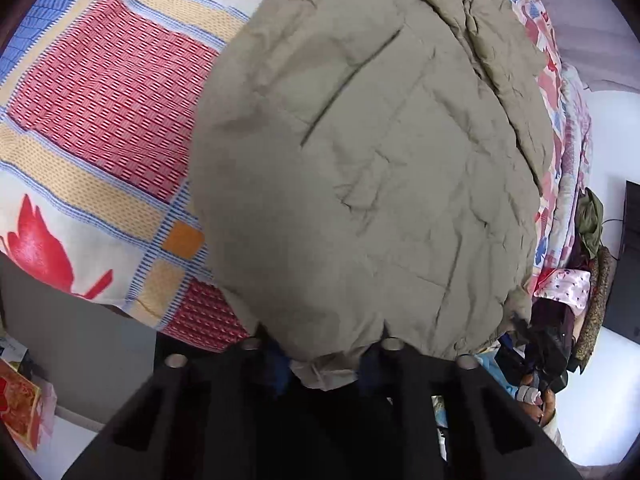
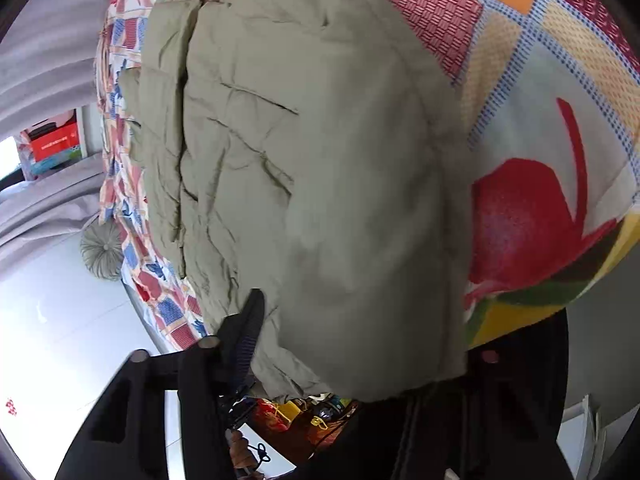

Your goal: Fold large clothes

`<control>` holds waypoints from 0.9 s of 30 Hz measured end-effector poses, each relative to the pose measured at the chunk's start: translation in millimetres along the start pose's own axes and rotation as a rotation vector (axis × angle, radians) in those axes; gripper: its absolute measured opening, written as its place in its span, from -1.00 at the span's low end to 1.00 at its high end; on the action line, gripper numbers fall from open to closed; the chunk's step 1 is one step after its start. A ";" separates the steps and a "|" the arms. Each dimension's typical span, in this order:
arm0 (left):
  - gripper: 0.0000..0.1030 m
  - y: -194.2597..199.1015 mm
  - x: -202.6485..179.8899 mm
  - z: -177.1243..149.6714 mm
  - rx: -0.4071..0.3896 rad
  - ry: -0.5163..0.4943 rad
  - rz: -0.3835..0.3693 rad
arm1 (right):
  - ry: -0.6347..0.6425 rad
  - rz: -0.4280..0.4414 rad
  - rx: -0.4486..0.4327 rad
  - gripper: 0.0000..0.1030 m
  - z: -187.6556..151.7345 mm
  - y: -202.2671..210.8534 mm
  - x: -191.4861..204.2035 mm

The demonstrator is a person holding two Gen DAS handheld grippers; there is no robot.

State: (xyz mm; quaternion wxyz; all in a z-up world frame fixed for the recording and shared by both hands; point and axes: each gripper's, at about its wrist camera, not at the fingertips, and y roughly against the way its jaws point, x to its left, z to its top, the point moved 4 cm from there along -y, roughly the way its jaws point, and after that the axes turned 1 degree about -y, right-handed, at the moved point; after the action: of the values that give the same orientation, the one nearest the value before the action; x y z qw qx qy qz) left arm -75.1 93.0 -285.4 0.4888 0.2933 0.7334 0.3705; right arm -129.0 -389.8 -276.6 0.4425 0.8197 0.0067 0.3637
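Both wrist cameras look down, very close, along their grippers at the folded khaki jacket [image 1: 360, 168] [image 2: 312, 184] on the bed [image 1: 104, 92] [image 2: 540, 120], from opposite ends, sharing jacket and patterned bedspread.

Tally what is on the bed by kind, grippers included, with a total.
Khaki padded garment: 1
Patterned bedspread: 1
Grippers: 2, left gripper and right gripper, each at the garment's near edge
Total: 4
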 end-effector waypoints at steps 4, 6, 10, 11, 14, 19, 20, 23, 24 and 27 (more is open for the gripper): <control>-0.71 16.8 -2.2 4.2 -0.036 -0.025 -0.018 | 0.035 -0.069 -0.021 -0.75 0.4 5.0 2.8; -0.71 30.0 -8.9 9.0 -0.062 -0.046 -0.041 | 0.066 -0.060 -0.029 -0.77 0.6 9.3 9.2; -0.71 55.1 -33.1 24.2 -0.131 -0.091 -0.077 | 0.118 -0.026 -0.058 -0.80 5.0 24.0 29.6; -0.71 62.1 -39.9 28.9 -0.148 -0.106 -0.088 | 0.133 -0.019 -0.067 -0.81 5.9 28.2 35.9; -0.71 84.0 -56.4 44.2 -0.199 -0.146 -0.113 | 0.197 -0.001 -0.105 -0.83 12.1 43.6 61.5; -0.71 114.9 -84.9 79.4 -0.290 -0.196 -0.164 | 0.294 0.032 -0.188 -0.85 29.1 71.4 111.9; -0.71 118.9 -90.2 89.2 -0.307 -0.207 -0.169 | 0.312 0.034 -0.201 -0.85 33.6 75.6 122.2; -0.71 128.2 -105.2 123.3 -0.353 -0.242 -0.165 | 0.384 0.029 -0.230 -0.86 52.9 82.9 158.2; -0.71 129.0 -111.5 134.3 -0.367 -0.249 -0.164 | 0.401 0.025 -0.234 -0.86 58.1 81.5 169.3; -0.71 131.2 -127.2 172.5 -0.412 -0.270 -0.164 | 0.480 -0.002 -0.251 -0.87 84.2 75.2 209.3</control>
State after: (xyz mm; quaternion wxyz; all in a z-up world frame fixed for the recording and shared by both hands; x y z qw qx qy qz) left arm 139.5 109.1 -155.7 0.6600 0.1737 0.5920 0.4285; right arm 52.2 -426.5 -127.1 0.5269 0.6485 0.0670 0.5453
